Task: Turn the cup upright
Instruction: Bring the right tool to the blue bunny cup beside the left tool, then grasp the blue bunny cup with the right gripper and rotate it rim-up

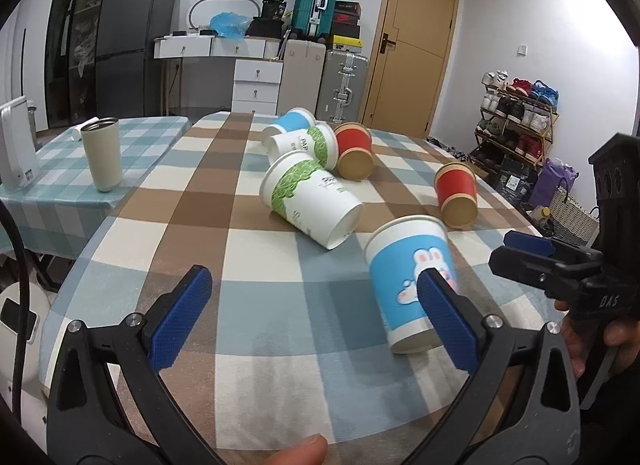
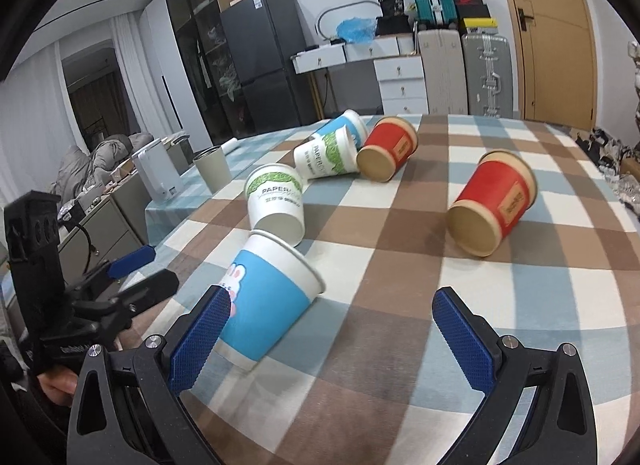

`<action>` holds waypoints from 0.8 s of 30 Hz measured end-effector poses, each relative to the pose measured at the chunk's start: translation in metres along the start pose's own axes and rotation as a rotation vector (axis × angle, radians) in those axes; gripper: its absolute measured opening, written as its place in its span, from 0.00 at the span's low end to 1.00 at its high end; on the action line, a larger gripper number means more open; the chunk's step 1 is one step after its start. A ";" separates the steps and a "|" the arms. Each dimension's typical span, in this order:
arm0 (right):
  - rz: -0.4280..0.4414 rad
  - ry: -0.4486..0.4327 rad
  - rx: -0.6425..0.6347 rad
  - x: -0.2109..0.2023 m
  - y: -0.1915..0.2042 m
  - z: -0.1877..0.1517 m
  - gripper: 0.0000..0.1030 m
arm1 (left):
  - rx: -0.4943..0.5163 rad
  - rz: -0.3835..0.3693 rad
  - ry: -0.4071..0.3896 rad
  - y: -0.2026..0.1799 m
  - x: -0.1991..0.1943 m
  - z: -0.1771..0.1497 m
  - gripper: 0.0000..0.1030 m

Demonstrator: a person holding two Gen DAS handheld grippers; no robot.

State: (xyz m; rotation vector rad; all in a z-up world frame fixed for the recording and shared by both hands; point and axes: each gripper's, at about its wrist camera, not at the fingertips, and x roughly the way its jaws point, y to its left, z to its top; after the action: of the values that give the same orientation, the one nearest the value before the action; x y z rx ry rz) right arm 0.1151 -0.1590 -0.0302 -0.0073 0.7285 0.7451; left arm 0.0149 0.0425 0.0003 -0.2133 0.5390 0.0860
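Note:
A blue paper cup with a rabbit print (image 1: 408,277) stands mouth-up but tilted on the checked tablecloth (image 1: 260,313); it also shows in the right wrist view (image 2: 268,301), leaning. My left gripper (image 1: 316,317) is open, its right pad just in front of the cup. My right gripper (image 2: 340,333) is open, its left pad beside the cup; it appears shut-looking from the side in the left wrist view (image 1: 520,253). Several other cups lie on their sides: white-green (image 1: 312,201), red (image 1: 456,193), red (image 1: 354,151), and more behind.
A beige metal tumbler (image 1: 102,153) and a white appliance (image 1: 16,145) stand on the adjoining teal-checked table at the left. Suitcases, drawers and a fridge are behind; a shoe rack is at the right. The table's near edge is close below my grippers.

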 end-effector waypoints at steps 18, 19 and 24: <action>0.152 0.222 0.199 0.056 0.005 0.019 0.95 | 0.030 0.021 -0.018 0.000 0.014 -0.010 0.99; 0.160 0.233 0.213 0.058 0.004 0.019 0.94 | 0.031 0.019 -0.020 0.000 0.014 -0.010 0.99; 0.222 0.292 0.282 0.069 0.000 0.021 0.88 | 0.033 0.023 -0.021 0.000 0.012 -0.011 0.99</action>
State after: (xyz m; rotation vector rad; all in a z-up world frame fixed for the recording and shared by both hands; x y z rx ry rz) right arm 0.1632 -0.1114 -0.0559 0.2284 1.1219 0.8569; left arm 0.0197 0.0399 -0.0154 -0.1737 0.5213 0.1011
